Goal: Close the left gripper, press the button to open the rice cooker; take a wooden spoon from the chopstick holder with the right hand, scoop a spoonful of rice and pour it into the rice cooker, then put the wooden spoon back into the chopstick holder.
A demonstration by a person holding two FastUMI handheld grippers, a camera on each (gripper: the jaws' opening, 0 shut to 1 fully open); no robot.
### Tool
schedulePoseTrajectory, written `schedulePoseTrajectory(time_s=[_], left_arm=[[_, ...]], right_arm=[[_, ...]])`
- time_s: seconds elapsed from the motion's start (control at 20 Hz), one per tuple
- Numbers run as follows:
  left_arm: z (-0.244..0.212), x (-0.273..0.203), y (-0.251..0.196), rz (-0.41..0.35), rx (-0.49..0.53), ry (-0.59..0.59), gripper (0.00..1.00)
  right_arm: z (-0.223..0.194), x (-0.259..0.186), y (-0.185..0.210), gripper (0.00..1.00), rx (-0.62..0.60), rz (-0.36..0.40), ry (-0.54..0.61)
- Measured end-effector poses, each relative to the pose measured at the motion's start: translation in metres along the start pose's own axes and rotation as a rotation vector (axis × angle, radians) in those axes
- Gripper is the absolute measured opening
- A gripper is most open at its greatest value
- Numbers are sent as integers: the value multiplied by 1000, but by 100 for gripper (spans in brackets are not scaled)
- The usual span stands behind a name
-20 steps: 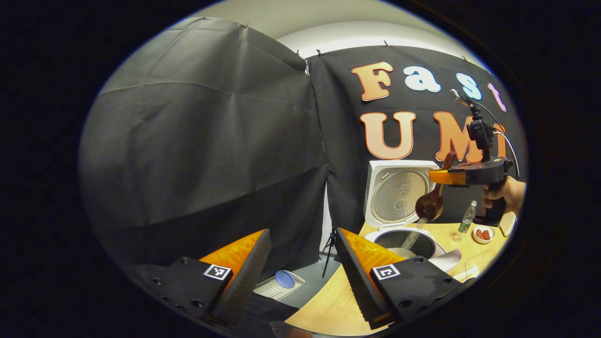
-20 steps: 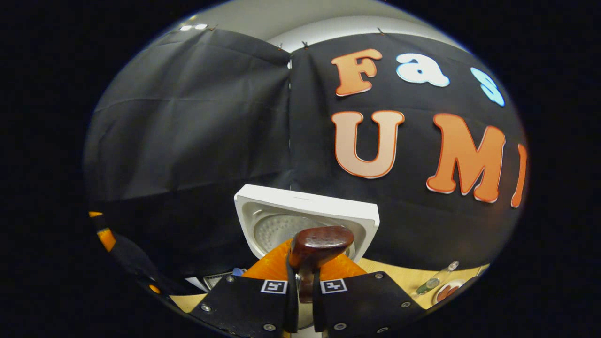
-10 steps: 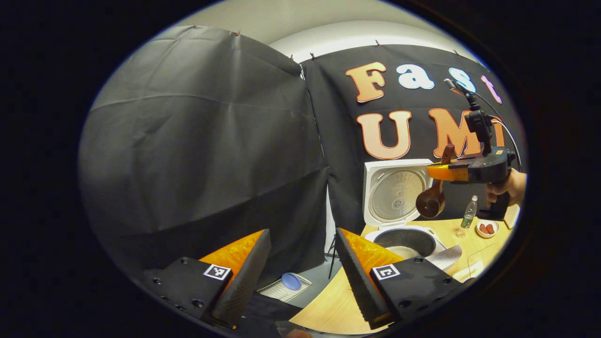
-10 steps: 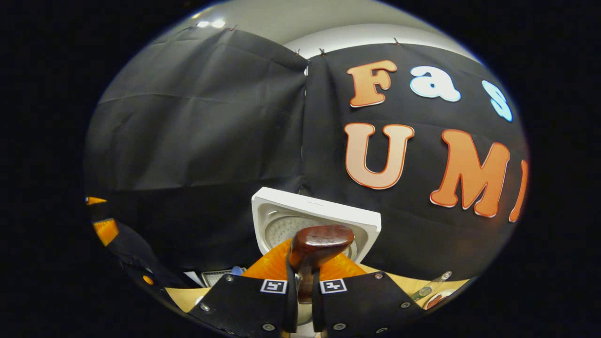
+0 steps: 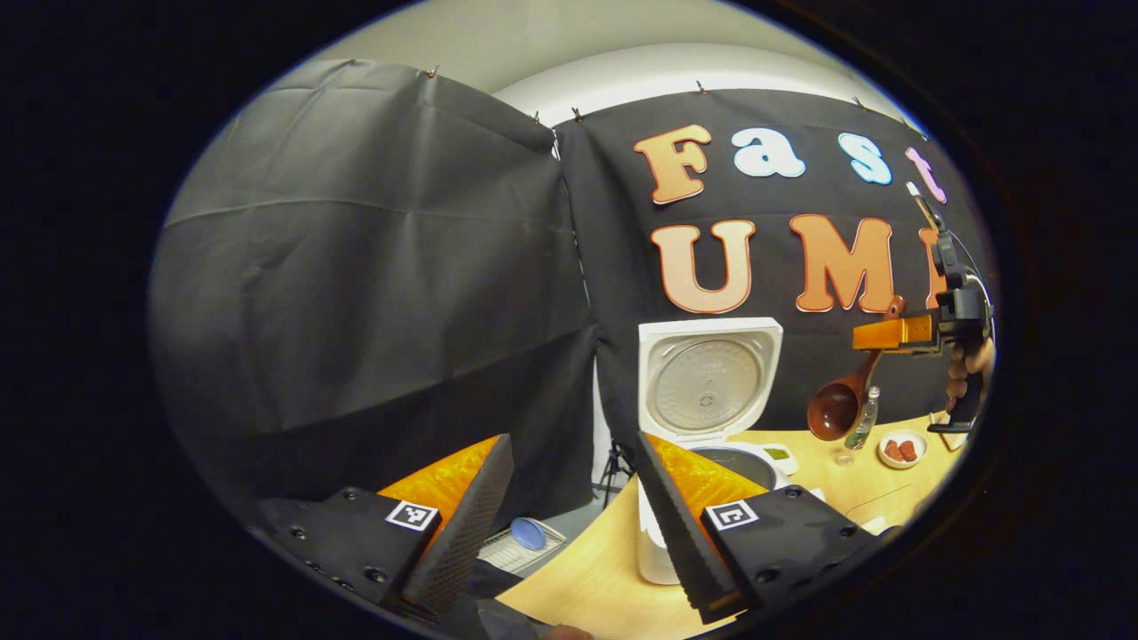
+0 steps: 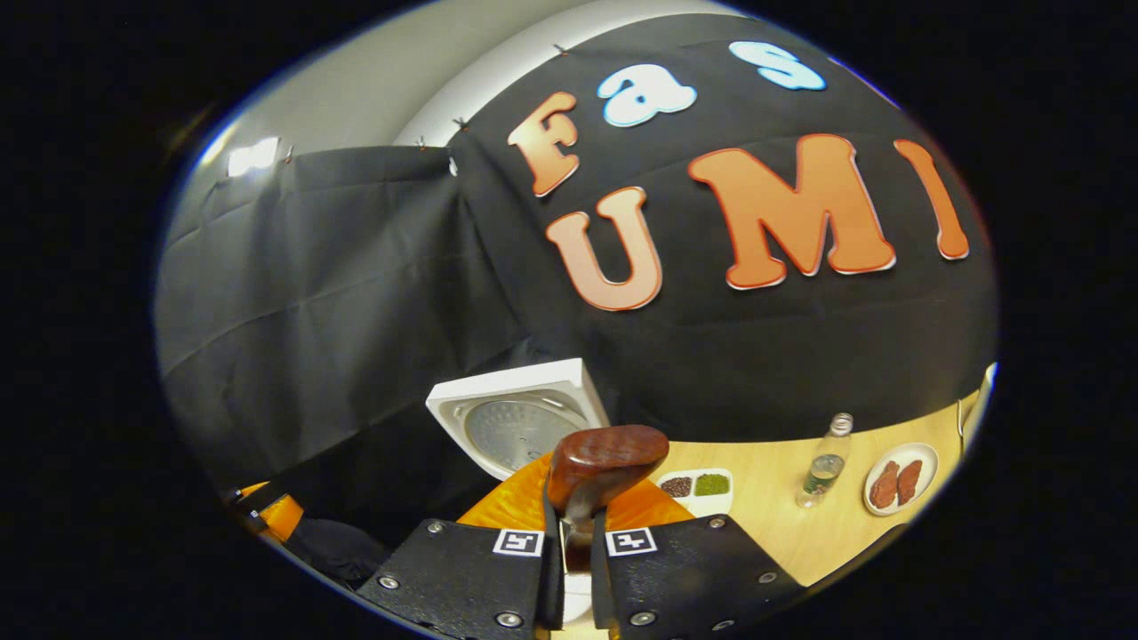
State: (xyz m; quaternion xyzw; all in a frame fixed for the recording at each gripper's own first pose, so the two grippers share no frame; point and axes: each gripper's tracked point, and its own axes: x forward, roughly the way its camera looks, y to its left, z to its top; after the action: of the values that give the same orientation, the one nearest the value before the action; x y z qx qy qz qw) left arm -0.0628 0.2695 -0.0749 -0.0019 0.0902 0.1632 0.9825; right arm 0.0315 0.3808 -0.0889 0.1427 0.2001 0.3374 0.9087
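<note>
Where the left gripper view looks forward, the left gripper shows low in the foreground, its two fingers spread wide apart with nothing between them, held above the near edge of the wooden table. Rice cooker stands on the table just beyond the fingers, white lid upright and fully open, inner pot's rim visible below it. Farther right, the right gripper is held in a hand above the table, to the right of the cooker and clear of it. It grips the wooden spoon by the handle; bowl hangs down, tilted. Behind the spoon, a small bottle; beside that, a small white dish with red pieces. Off the table's edge, lower down, a blue lid on a white rack.

Right gripper view: fingers together, clamped on the spoon handle, whose rounded end stands up between them. Open cooker lid just behind, to the left. On the table, a two-part tray with dark and green contents, the bottle, the dish. Chopstick holder: cannot tell where.
</note>
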Motion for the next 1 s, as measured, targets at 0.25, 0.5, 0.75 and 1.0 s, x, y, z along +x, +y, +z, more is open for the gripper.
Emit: schedulePoseTrajectory(time_s=[0.25, 0.5, 0.75, 1.0], left_arm=[[8, 4, -33, -24, -25, 13, 92], [11, 4, -87, -83, -18, 19, 92], [11, -1, -139, -143, -13, 39, 92], [20, -11, -200, -225, 16, 31, 94]], right_arm=[[-2, -57, -79, 11, 97, -92, -7], [-38, -126, -168, 12, 203, -242, -7], [-69, -200, -248, 12, 282, -405, 12], [-88, -258, -309, 12, 331, -535, 5]])
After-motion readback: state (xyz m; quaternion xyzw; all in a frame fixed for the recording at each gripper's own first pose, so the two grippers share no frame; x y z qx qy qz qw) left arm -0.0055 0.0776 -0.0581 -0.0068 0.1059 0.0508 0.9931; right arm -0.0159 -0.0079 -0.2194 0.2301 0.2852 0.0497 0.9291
